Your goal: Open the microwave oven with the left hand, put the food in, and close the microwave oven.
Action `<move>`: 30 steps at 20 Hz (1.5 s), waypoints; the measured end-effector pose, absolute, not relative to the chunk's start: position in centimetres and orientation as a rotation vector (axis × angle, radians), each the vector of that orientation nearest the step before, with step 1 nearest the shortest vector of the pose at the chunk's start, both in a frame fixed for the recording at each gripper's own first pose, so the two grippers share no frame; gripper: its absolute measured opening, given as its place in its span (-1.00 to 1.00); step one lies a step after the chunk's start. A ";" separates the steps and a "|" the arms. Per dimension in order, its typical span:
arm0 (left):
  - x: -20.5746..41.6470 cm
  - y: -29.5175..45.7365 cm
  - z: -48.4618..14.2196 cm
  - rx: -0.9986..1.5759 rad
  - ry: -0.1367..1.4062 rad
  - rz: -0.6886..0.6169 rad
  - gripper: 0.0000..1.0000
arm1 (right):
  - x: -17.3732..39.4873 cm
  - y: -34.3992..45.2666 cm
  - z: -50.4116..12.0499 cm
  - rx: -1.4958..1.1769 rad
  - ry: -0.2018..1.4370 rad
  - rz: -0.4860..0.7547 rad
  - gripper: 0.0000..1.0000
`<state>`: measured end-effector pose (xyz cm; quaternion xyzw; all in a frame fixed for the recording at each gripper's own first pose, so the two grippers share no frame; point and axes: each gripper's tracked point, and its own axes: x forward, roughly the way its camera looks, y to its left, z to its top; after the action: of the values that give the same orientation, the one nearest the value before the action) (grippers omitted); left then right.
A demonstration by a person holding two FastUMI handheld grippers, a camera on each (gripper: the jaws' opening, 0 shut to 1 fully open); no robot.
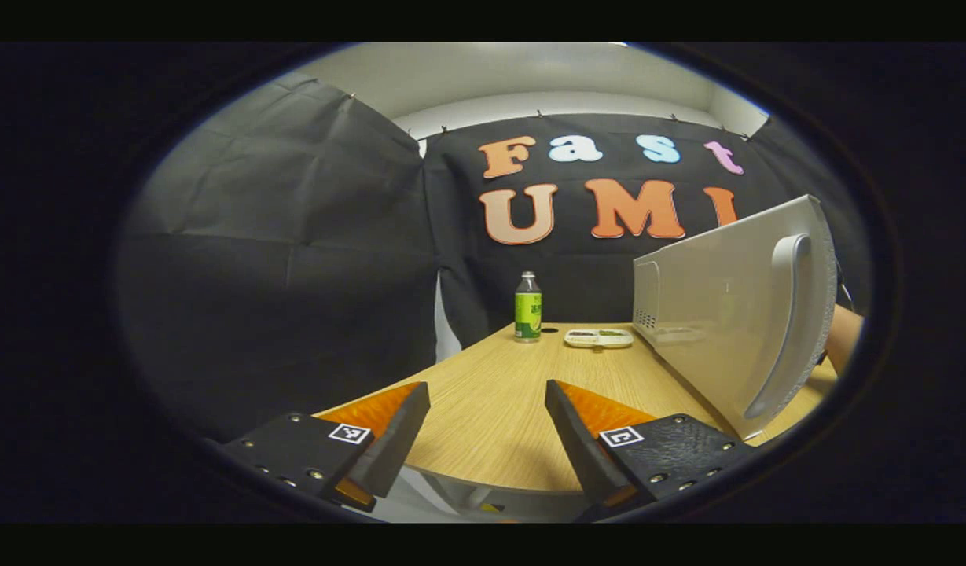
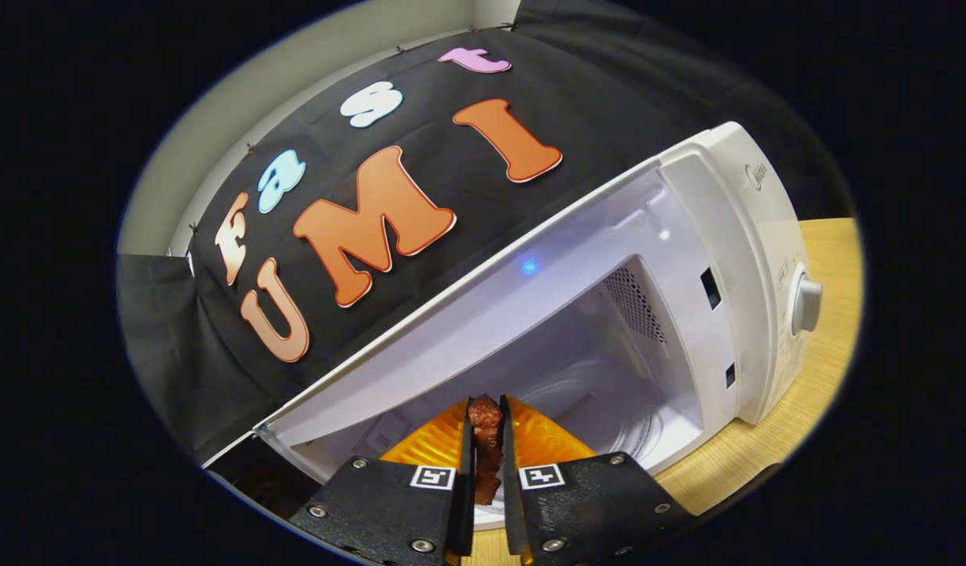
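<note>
Right gripper view: food (image 2: pixel 486 440) pinched betw right tongs (image 2: pixel 487 428), at microwave (image 2: pixel 687 259) mouth.

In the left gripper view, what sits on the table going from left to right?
Green bottle → white divided tray → open microwave door with its handle.

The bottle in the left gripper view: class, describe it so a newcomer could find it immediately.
Start at the wooden table and look to its far edge, against the black cloth wall. There the bottle stands upright, just left of a flat white tray and further left of the open microwave door. Its green label and tall, narrow shape set it apart from its low, white neighbours.
</note>
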<state>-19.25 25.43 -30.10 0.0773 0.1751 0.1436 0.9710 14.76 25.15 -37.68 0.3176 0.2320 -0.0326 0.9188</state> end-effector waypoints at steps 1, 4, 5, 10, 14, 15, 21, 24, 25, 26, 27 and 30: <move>-19.1 25.4 -30.0 0.159 0.352 0.291 0.82 | 15.1 25.0 -38.1 0.648 0.469 -0.082 -0.68; -19.0 25.0 -29.4 0.164 0.345 0.286 0.82 | 16.4 24.8 -38.5 0.647 0.428 -0.111 -0.68; -18.8 25.0 -29.2 0.167 0.341 0.285 0.82 | 16.8 24.7 -38.8 0.648 0.417 -0.124 -0.69; -19.2 24.7 -28.0 0.179 0.324 0.287 0.77 | 17.6 24.6 -41.1 0.656 0.424 -0.158 -0.68; -19.5 24.7 -27.7 0.168 0.318 0.292 0.77 | 17.1 24.4 -41.7 0.580 0.431 -0.163 -0.64; -19.4 24.4 -27.5 0.167 0.315 0.289 0.77 | 17.0 24.2 -41.7 0.557 0.440 -0.167 -0.61; -18.9 22.8 -26.9 0.160 0.291 0.252 0.77 | 15.7 21.7 -43.8 0.438 0.543 -0.165 -0.18; -18.8 22.1 -26.9 0.142 0.290 0.243 0.77 | 15.8 20.7 -42.6 0.403 0.523 -0.146 0.11; -18.7 21.6 -26.9 0.133 0.290 0.235 0.77 | 15.8 20.5 -42.0 0.386 0.512 -0.135 0.16; -18.6 21.2 -27.1 0.126 0.294 0.227 0.82 | 15.5 20.2 -41.7 0.361 0.508 -0.131 0.22; -18.3 20.6 -27.2 0.123 0.300 0.215 0.83 | 15.2 20.1 -41.2 0.338 0.506 -0.118 0.25; -17.5 18.5 -27.2 0.114 0.307 0.161 0.82 | 13.6 20.3 -39.7 0.304 0.505 -0.069 0.40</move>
<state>-17.52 18.55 -27.25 0.0568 0.1526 0.0799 0.9834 13.64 20.27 -39.69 0.1496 0.2488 -0.0339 0.9563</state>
